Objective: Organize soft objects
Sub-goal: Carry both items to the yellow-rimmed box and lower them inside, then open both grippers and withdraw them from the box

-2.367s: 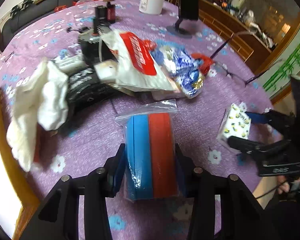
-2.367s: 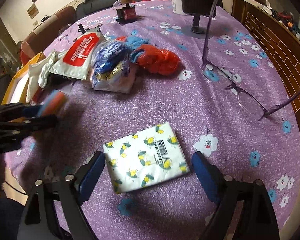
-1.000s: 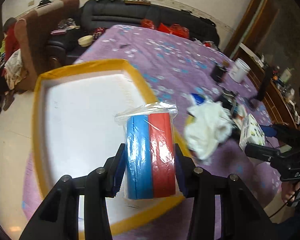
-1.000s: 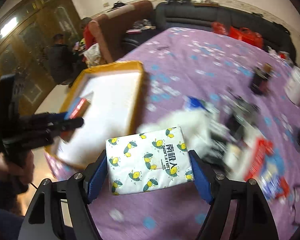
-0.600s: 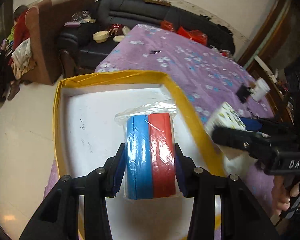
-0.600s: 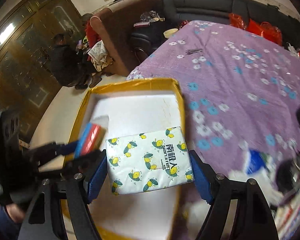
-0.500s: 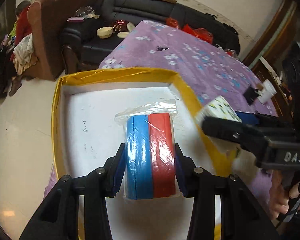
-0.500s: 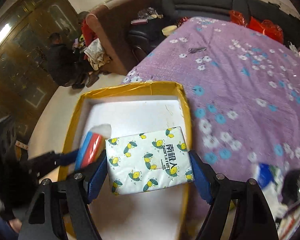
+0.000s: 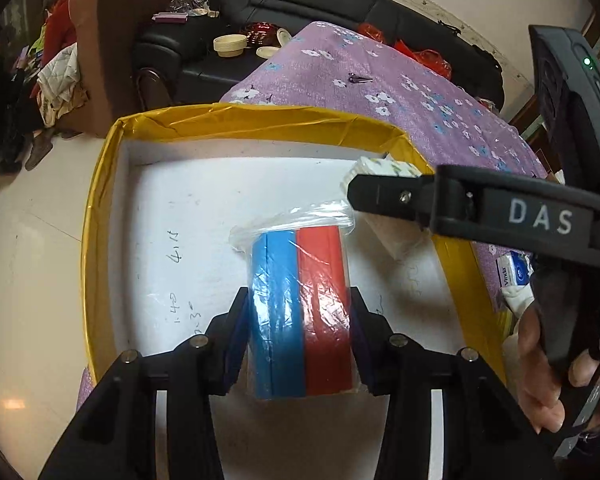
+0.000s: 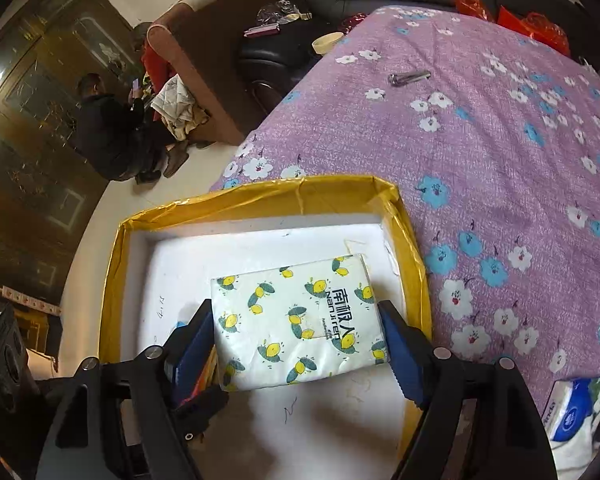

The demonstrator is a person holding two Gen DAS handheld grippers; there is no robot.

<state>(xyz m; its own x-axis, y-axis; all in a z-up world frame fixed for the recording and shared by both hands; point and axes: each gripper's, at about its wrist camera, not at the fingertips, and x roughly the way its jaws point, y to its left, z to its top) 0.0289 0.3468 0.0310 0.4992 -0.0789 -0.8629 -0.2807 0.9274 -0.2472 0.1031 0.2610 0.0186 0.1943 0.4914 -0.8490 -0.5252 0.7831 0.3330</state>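
Yellow-rimmed white foam tray (image 9: 100, 216) under both loads: left gripper (image 9: 298, 316) jaws pinch bagged blue-red sponges (image 9: 300, 312), right gripper (image 10: 296, 332) jaws pinch lemon-print tissue pack (image 10: 300, 320) nearer tray's counter-side wall; straight drop.

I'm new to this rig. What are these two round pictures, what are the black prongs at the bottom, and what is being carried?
No robot here: a person holds a two-finger claw in each hand, and each claw carries a fisheye camera looking along its fingers. The black prongs are those fingers. The left view shows the left claw shut on a bagged blue and red sponge pack; the other claw crosses on its right. The right view shows the right claw shut on a lemon-print tissue pack. Both hang over a yellow-rimmed white box at the edge of a table with a purple flowered cloth. Another tissue pack lies beside the box.
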